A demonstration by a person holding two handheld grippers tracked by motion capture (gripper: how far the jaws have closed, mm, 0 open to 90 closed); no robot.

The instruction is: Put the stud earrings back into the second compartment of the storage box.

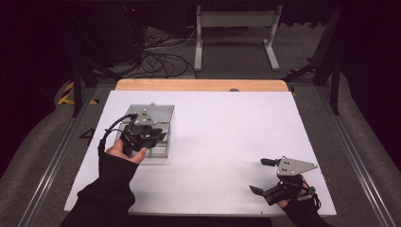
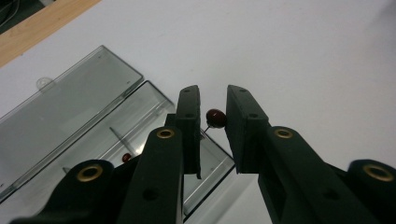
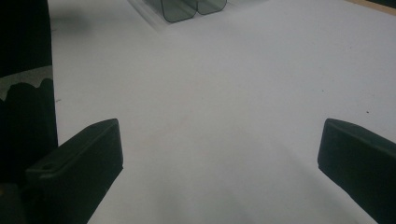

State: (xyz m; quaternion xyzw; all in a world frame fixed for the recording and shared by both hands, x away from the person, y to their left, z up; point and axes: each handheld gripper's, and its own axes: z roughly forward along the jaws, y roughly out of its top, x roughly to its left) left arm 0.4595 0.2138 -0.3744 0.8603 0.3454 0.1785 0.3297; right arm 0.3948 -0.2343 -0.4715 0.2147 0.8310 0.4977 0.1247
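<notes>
- Gripping a red-headed pin (image 2: 215,118) between its nearly closed jaws, the left hand-held gripper (image 2: 212,100) hangs above the clear plastic case (image 2: 84,109).
- Case lies open on the white tabletop (image 1: 227,137), far-left area.
- Right hand-held gripper (image 1: 259,176) rests released, jaws wide, near-right corner.

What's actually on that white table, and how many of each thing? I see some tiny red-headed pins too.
Clear plastic box with its lid open: 1
Red-headed pins: 2, one held between the tips of the left claw, one lying in the box
Hand-held claws: 2, the left over the box, the right claw open above bare table
Total: 5
</notes>
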